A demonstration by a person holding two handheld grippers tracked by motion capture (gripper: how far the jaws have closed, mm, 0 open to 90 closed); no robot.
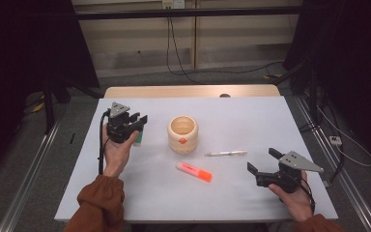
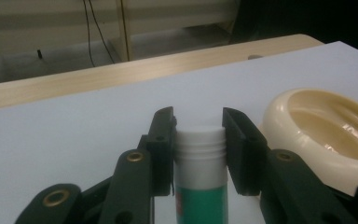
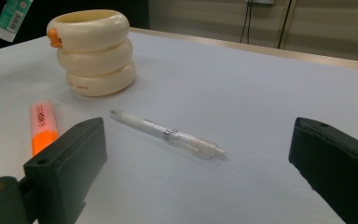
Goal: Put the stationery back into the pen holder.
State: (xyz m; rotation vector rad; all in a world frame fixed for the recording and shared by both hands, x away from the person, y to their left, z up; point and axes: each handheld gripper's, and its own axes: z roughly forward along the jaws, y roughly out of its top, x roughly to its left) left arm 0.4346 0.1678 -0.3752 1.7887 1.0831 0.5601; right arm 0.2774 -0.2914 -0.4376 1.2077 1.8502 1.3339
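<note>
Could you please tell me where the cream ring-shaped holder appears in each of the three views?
High view: the cream holder stands mid-table, right of the left gripper.
Left gripper view: its rim shows at the right edge, beside the glue stick.
Right gripper view: upper left, behind the orange highlighter.
Shared landmark: the green glue stick.

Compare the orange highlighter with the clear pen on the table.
The highlighter is short, thick and bright orange; the pen is long, thin, white and see-through. The highlighter lies slanted nearer the person, the pen almost level, farther back and to the right. Both lie flat and loose on the white table, right of the cream holder.
</note>
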